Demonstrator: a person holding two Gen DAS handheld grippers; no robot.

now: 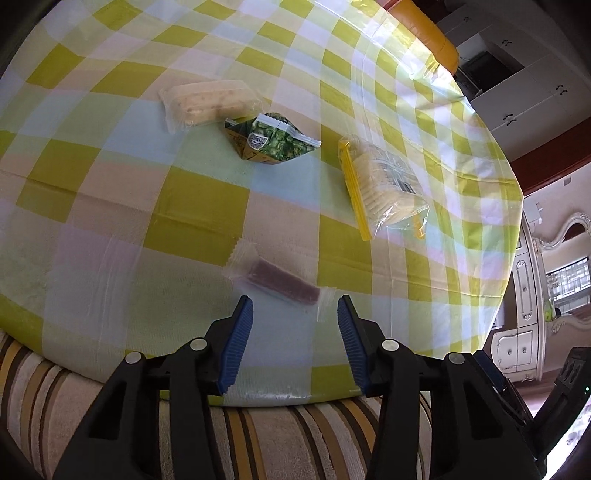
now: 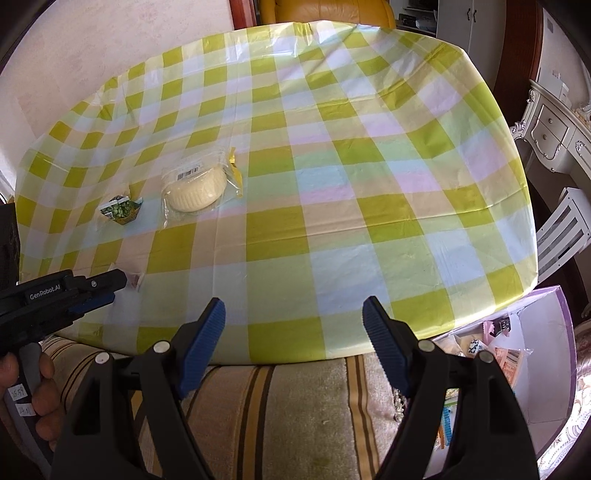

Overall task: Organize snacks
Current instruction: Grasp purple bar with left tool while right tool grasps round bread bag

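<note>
On the green-checked tablecloth (image 1: 110,184) lie several snacks. A dark purple bar in a clear wrapper (image 1: 284,282) lies just ahead of my left gripper (image 1: 295,306), which is open; one end of the wrapper reaches between the blue pads without touching them. Farther off are a green packet (image 1: 271,142), a pale cake in a clear wrapper (image 1: 208,101) and a bag of crackers with a yellow strip (image 1: 384,181). My right gripper (image 2: 293,306) hangs open and empty over the table's near edge. Its view shows the cracker bag (image 2: 195,190), the green packet (image 2: 122,210) and my left gripper (image 2: 110,286).
A striped cushion (image 2: 295,406) runs under the table's near edge. An open purple-rimmed box (image 2: 546,369) with several snacks sits low at the right. A white chair (image 2: 561,236) and a yellow chair (image 2: 325,11) stand around the table. A hand (image 2: 40,384) grips the left tool.
</note>
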